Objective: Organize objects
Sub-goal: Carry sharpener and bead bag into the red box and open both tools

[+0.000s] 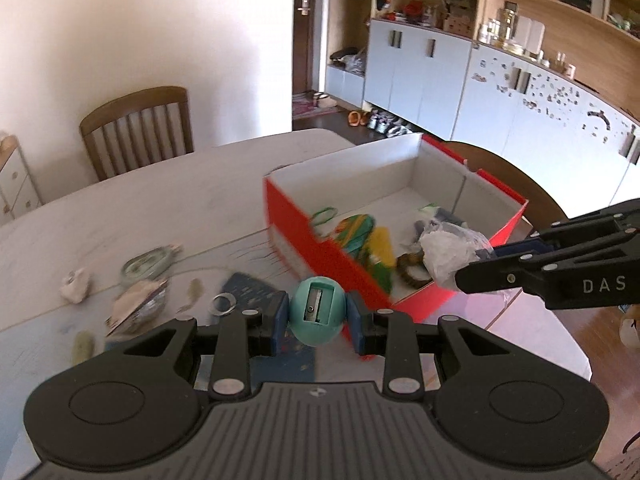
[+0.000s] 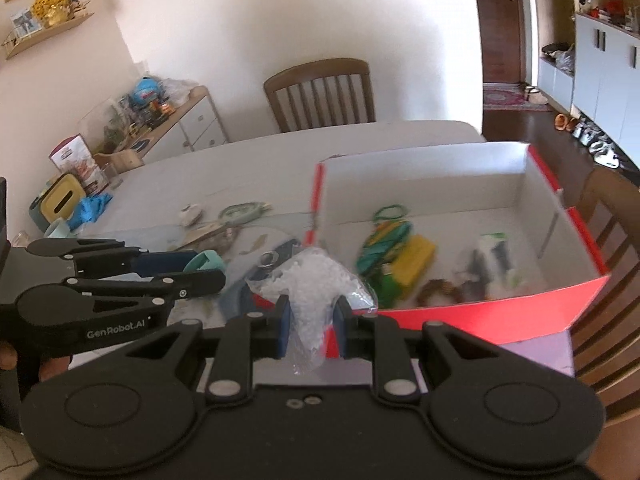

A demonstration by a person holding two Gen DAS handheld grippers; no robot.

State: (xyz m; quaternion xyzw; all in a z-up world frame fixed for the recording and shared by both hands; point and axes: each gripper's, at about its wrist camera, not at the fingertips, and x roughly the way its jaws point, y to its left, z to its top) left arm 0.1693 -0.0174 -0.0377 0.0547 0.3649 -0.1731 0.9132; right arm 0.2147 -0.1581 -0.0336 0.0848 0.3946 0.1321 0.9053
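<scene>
My left gripper point(image 1: 317, 318) is shut on a teal egg-shaped pencil sharpener point(image 1: 316, 311), its blade slot facing the camera, held above the table just left of the red box's near corner. In the right wrist view that left gripper point(image 2: 204, 270) shows at the left with the teal sharpener point(image 2: 205, 265) between its pads. My right gripper point(image 2: 310, 326) is shut on a clear plastic bag of white beads point(image 2: 308, 280), held in front of the box's near wall. From the left wrist view, the right gripper point(image 1: 468, 270) carries the bag point(image 1: 448, 252) over the box's near right edge.
The open red box point(image 2: 496, 312) with white inside holds a green rubber band, a green-orange item, a yellow block, a bead bracelet and small packets. A glass jar point(image 1: 146, 270), a metal ring point(image 1: 223, 304), a crumpled paper and a blue booklet lie on the table. Chairs stand behind.
</scene>
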